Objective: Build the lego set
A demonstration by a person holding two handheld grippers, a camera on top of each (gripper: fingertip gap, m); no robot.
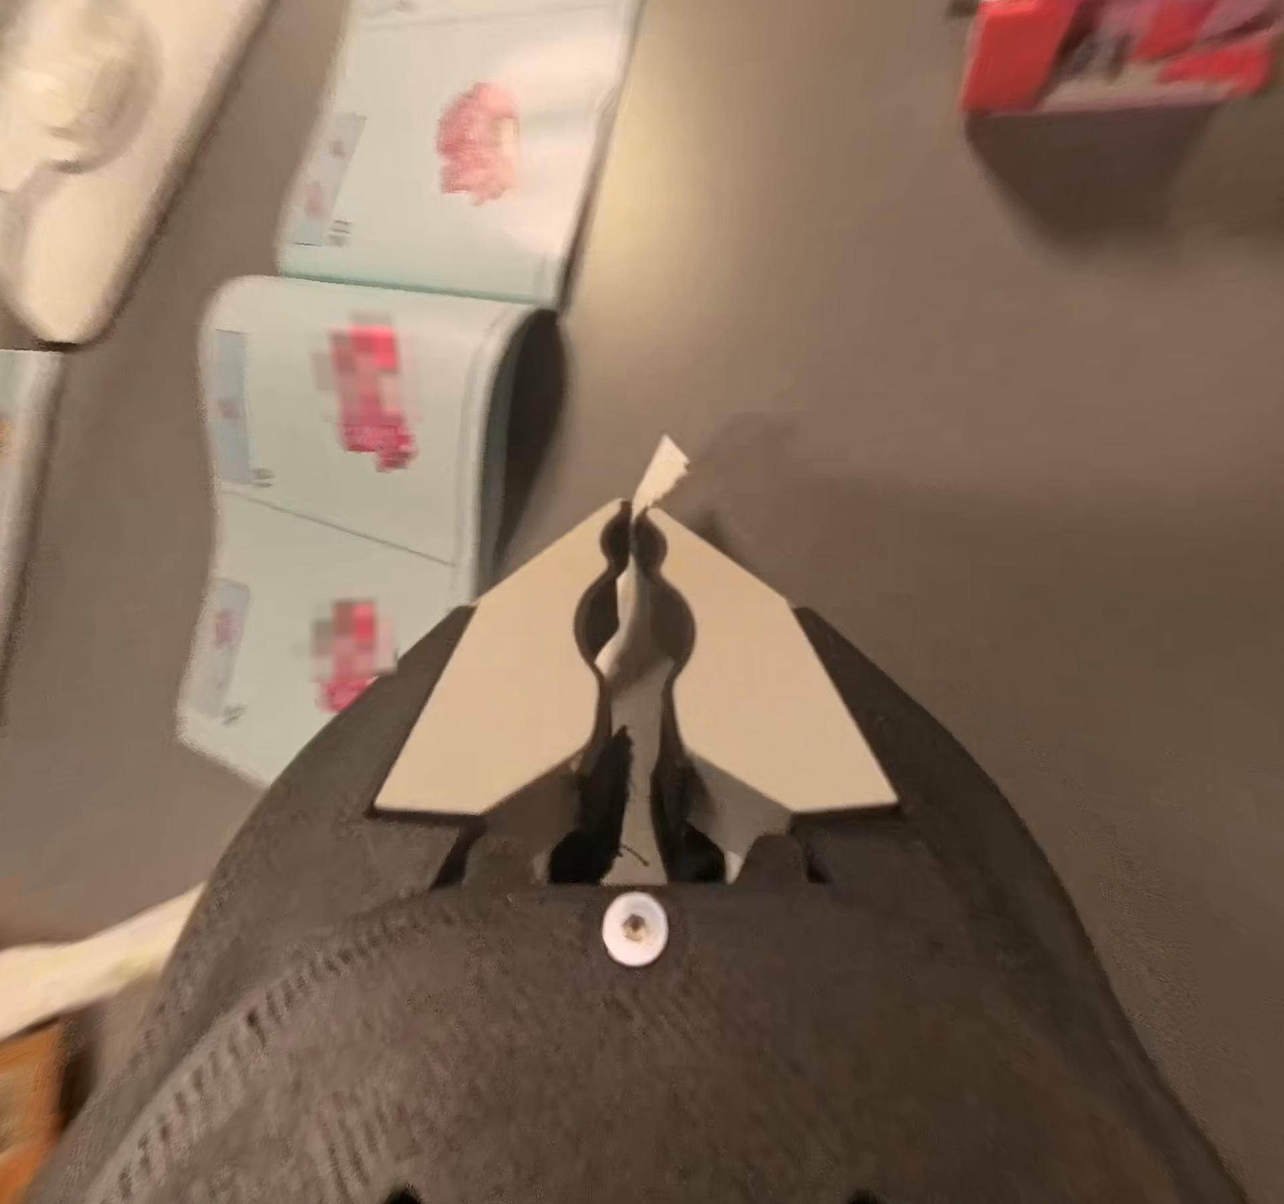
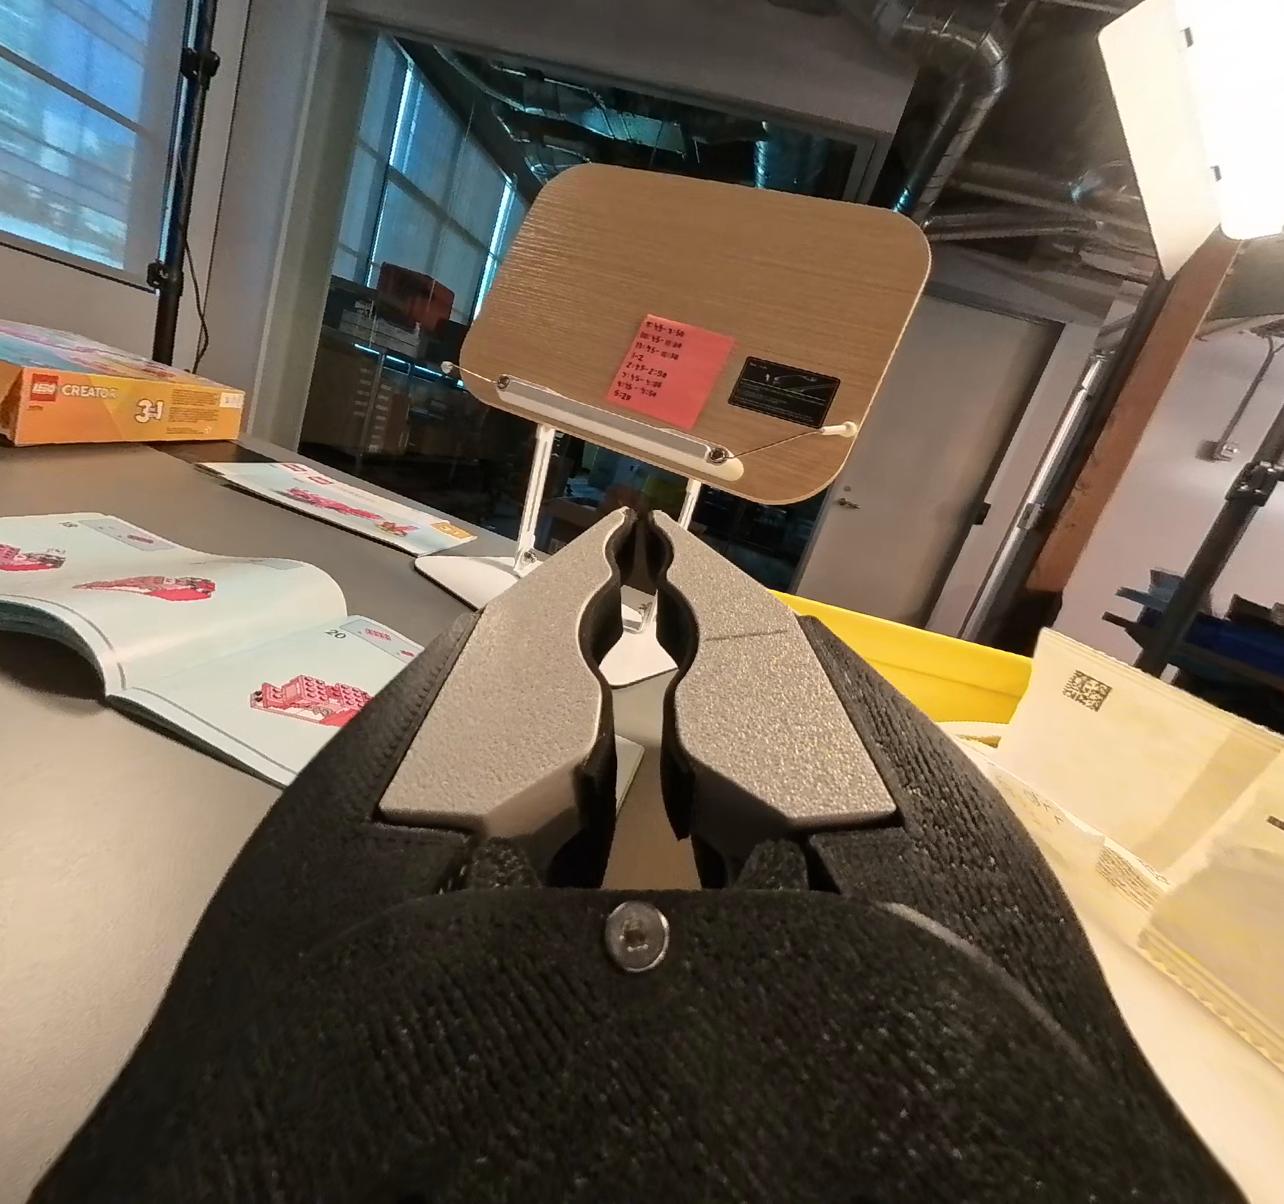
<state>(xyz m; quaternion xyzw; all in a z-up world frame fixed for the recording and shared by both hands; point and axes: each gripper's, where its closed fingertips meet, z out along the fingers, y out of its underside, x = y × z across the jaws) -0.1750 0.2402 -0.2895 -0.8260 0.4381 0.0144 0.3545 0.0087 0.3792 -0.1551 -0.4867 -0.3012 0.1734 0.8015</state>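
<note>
Left wrist view: left claw [image 1: 636, 511] pinching a white paper scrap [image 1: 663, 472] over the bench [image 1: 903, 406] (booklet [image 1: 361, 406] lies open alongside). Right claw [image 2: 639, 516] pressed together, bare, facing a stand [image 2: 695, 309].

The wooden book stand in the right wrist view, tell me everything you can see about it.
The book stand has a light wood-grain board with rounded corners, tilted back on two slim white uprights rising from a flat white base on the dark table. A pale ledge with thin wire page holders runs along its lower edge. A pink sticky note and a black label are on it. It holds no book.
</note>
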